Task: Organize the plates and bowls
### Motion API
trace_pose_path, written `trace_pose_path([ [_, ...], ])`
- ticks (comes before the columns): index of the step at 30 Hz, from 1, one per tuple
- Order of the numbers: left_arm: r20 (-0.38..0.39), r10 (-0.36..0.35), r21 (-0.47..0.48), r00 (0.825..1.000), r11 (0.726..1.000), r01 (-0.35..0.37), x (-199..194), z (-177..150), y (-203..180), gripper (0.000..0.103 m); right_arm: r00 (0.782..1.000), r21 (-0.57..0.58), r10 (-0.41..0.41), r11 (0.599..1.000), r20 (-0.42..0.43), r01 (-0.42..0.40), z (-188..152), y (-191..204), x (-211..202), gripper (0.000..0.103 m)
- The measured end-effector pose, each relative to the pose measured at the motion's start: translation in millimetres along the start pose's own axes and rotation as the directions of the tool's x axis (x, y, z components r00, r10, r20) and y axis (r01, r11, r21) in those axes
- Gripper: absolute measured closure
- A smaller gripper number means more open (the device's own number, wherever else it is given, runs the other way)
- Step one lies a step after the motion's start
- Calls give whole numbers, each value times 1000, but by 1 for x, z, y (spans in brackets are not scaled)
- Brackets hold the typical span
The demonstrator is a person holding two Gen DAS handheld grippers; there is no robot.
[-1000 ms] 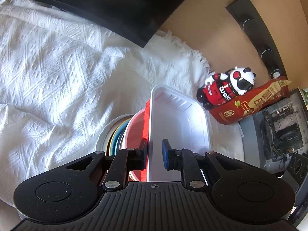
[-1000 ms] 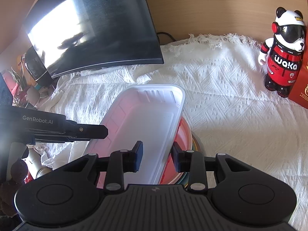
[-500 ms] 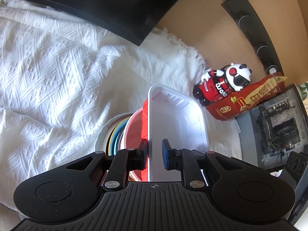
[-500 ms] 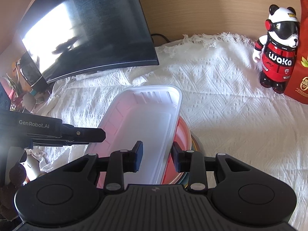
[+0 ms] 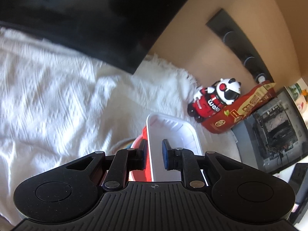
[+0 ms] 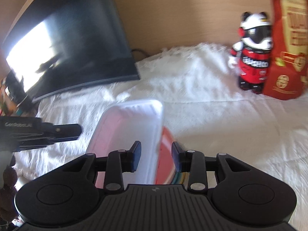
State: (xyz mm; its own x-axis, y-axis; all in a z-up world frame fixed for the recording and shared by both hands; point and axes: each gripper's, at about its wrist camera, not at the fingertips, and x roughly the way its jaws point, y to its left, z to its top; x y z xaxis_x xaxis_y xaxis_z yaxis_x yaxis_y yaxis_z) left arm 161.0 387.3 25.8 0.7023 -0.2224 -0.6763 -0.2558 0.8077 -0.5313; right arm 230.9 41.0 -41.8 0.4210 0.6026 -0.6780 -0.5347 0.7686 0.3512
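My left claw (image 5: 155, 154) and right claw (image 6: 156, 156) nearly shut, pinching white tray (image 6: 130, 130) and red plate (image 6: 166, 154) rims. Lifting stack. Next: carry level, set down softly.

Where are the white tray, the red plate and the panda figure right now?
white tray (image 5: 173, 134): left wrist view, inner floor.
red plate (image 6: 166, 154): right wrist view, rim beside the tray.
panda figure (image 6: 252, 61): right wrist view, red torso.

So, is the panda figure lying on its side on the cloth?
No, the panda figure stands upright on the white cloth, beside the red bag.
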Motion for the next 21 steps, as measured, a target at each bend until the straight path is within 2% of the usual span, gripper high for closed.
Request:
trace_pose_path([
  [5, 89, -9, 74, 996, 997, 2, -21, -22, -4, 85, 993, 45, -87, 996, 77, 83, -16, -4, -26, 63],
  [9, 148, -25, 118, 989, 993, 7, -44, -53, -10, 85, 989, 41, -106, 994, 108, 102, -32, -2, -45, 59],
  [13, 215, 29, 152, 976, 986, -63, -61, -98, -27, 86, 984, 9, -96, 995, 150, 96, -53, 3, -63, 56],
  [16, 273, 146, 232, 951, 949, -212, -69, -136, -51, 89, 983, -19, -68, 997, 171, 72, -79, 6, -76, 47],
  [21, 275, 133, 276, 952, 938, -211, -87, -193, -71, 90, 979, -83, -89, 991, 181, 105, -139, 9, -98, 41],
])
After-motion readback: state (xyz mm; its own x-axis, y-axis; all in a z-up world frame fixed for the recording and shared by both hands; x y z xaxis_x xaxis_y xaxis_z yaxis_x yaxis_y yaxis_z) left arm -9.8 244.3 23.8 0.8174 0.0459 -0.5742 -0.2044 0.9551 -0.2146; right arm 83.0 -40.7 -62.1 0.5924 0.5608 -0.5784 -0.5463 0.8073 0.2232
